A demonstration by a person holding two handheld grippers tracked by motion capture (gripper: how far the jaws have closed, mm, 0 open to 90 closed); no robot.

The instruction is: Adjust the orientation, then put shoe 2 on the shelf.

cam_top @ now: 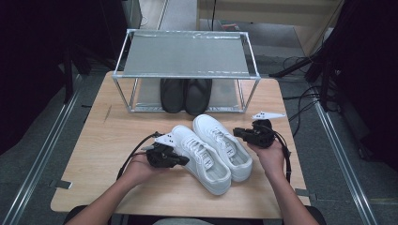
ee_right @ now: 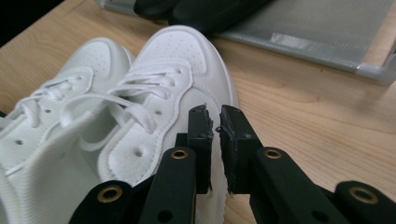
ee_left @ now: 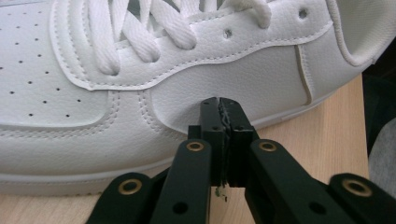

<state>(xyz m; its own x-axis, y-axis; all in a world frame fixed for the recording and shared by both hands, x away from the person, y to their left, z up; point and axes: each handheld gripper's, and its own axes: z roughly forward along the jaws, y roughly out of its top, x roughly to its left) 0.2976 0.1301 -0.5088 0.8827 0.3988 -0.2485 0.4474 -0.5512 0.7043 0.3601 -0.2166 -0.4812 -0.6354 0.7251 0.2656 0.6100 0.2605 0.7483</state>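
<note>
Wooden table, white sneakers between hand-held grippers

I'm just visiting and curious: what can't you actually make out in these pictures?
- Black shoes, high view: heels hidden under the rack's top shelf.
- White shoes, left gripper view: toe and heel cut off by the edges.
- Left gripper, high view: too small to tell whether its tips touch the shoe.
</note>
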